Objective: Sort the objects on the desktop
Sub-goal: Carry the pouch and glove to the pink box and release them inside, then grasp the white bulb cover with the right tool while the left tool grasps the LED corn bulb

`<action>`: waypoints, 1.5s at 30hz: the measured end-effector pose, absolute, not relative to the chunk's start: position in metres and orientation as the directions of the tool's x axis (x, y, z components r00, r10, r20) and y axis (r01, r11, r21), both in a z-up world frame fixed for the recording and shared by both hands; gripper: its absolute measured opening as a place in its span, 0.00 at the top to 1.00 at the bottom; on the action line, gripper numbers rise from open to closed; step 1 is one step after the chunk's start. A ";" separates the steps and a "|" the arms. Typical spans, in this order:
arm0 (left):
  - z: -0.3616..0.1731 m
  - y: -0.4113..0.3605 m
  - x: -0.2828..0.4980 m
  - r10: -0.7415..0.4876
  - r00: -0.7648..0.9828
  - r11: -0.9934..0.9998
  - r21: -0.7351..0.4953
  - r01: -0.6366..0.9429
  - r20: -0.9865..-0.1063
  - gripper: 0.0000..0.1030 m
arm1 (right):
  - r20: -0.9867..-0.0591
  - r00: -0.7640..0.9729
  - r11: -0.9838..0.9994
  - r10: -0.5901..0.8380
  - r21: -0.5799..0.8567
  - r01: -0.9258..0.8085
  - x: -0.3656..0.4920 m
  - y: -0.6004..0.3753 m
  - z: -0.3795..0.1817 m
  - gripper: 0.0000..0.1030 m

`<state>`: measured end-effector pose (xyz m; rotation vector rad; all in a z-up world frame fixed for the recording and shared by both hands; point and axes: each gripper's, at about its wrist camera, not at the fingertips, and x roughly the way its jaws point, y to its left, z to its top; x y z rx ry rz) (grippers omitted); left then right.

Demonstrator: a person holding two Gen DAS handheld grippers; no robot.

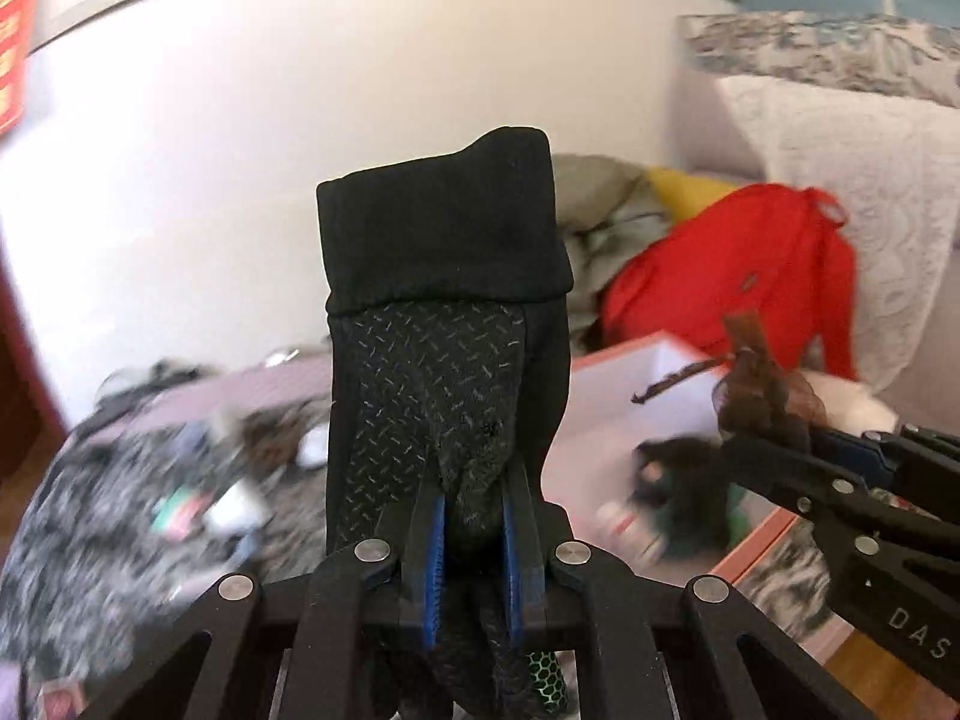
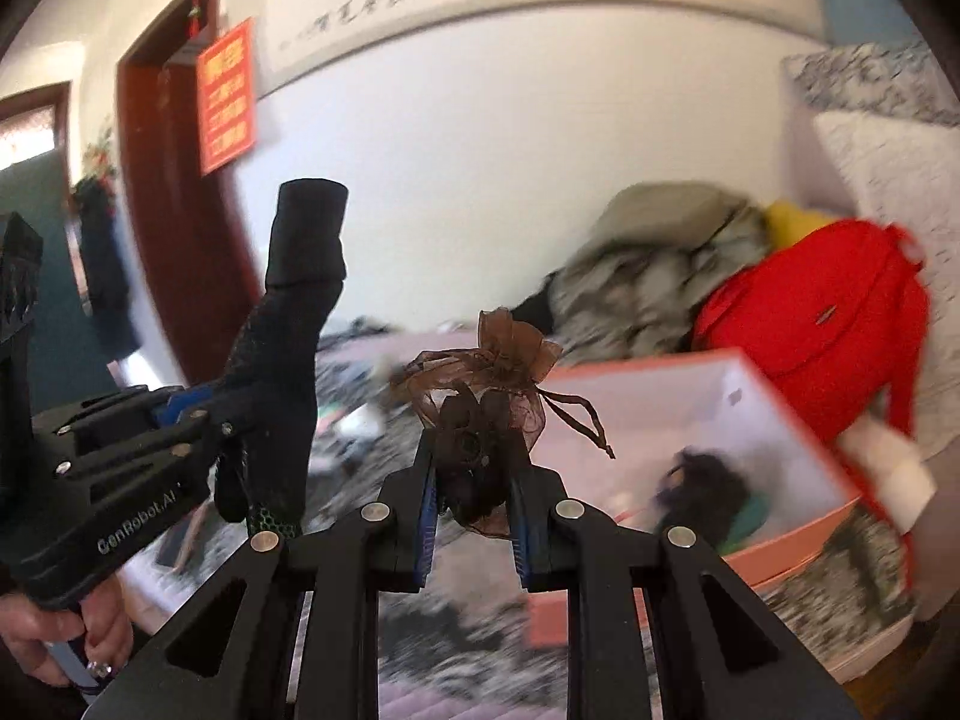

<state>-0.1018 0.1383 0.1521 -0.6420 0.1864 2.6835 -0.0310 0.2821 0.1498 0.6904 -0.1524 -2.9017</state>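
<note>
My left gripper (image 1: 474,516) is shut on a black glove (image 1: 444,300) with a dotted palm, held upright in the air with the cuff on top. It also shows in the right wrist view (image 2: 288,324), left of the right gripper. My right gripper (image 2: 474,480) is shut on a small brown mesh pouch (image 2: 486,384) with a drawstring. In the left wrist view the pouch (image 1: 762,396) is at the right, above the pink box (image 1: 612,414).
The open pink box (image 2: 786,534) holds a dark furry item (image 2: 702,486) and small things. It lies on a patterned cloth (image 1: 120,492) strewn with small objects. A red backpack (image 2: 828,312), piled clothes (image 2: 654,264) and pillows sit behind. A white wall is beyond.
</note>
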 end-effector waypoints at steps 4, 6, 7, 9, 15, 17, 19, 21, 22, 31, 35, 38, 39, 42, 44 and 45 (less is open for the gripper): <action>0.157 0.186 -0.135 0.385 -0.802 -0.891 0.042 -0.452 -0.457 0.90 | -0.414 -0.907 -0.991 -0.079 0.128 0.028 -0.052 0.327 0.162 0.79; 0.154 0.208 -0.157 0.408 -0.784 -0.879 0.032 -0.477 -0.468 0.90 | -0.412 -0.910 -0.991 -0.038 0.134 -0.020 -0.067 0.349 0.163 0.79; 0.151 0.216 -0.166 0.412 -0.777 -0.875 0.032 -0.483 -0.475 0.90 | -0.414 -0.910 -0.990 -0.019 0.138 -0.042 -0.076 0.361 0.163 0.79; 0.138 0.234 -0.193 0.427 -0.751 -0.863 0.022 -0.506 -0.504 0.85 | -0.425 -0.905 -0.986 0.012 0.147 -0.081 -0.099 0.383 0.157 0.79; 0.074 0.264 -0.258 0.391 -0.655 -0.866 -0.017 -0.499 -0.647 0.16 | -0.587 -0.807 -0.957 0.063 0.193 -0.215 -0.177 0.439 0.090 0.21; 0.065 0.259 -0.260 0.366 -0.661 -0.876 -0.003 -0.483 -0.655 0.13 | -0.627 -0.775 -0.940 0.083 0.210 -0.270 -0.191 0.450 0.067 0.16; 0.056 0.252 -0.261 0.343 -0.666 -0.885 0.008 -0.465 -0.662 0.12 | -0.655 -0.751 -0.926 0.084 0.228 -0.302 -0.198 0.456 0.050 0.15; 0.053 0.240 -0.262 0.328 -0.668 -0.898 -0.001 -0.439 -0.668 0.12 | -0.666 -0.742 -0.920 0.075 0.241 -0.309 -0.199 0.453 0.045 0.15; 0.054 0.230 -0.261 0.322 -0.673 -0.905 -0.008 -0.425 -0.666 0.12 | -0.667 -0.742 -0.919 0.073 0.244 -0.311 -0.198 0.451 0.043 0.15; 0.054 0.090 -0.245 0.128 -0.758 -0.979 0.040 -0.199 -0.640 0.07 | -0.560 -0.828 -0.966 -0.034 0.231 -0.117 -0.192 0.347 0.087 0.03; 0.022 -0.003 -0.248 -0.016 -0.725 -0.998 0.055 -0.030 -0.689 0.06 | -0.576 -0.802 -0.976 -0.157 0.215 0.036 -0.210 0.264 0.085 0.03; -0.014 -0.052 -0.257 -0.062 -0.669 -0.998 0.041 0.048 -0.741 0.06 | -0.603 -0.761 -0.967 -0.239 0.219 0.130 -0.234 0.204 0.068 0.03; -0.028 -0.067 -0.261 -0.072 -0.648 -0.997 0.035 0.070 -0.759 0.06 | -0.614 -0.745 -0.963 -0.260 0.219 0.155 -0.243 0.185 0.061 0.02; -0.067 -0.103 -0.273 -0.058 -0.592 -0.995 -0.005 0.104 -0.804 0.06 | -0.662 -0.680 -0.949 -0.315 0.216 0.230 -0.280 0.123 0.033 0.01; -0.085 -0.113 -0.282 -0.017 -0.582 -0.994 -0.049 0.097 -0.813 0.06 | -0.694 -0.644 -0.944 -0.323 0.188 0.270 -0.306 0.083 0.012 0.01; -0.091 -0.116 -0.288 0.003 -0.582 -0.993 -0.069 0.091 -0.813 0.06 | -0.704 -0.635 -0.944 -0.318 0.169 0.285 -0.315 0.070 0.003 0.01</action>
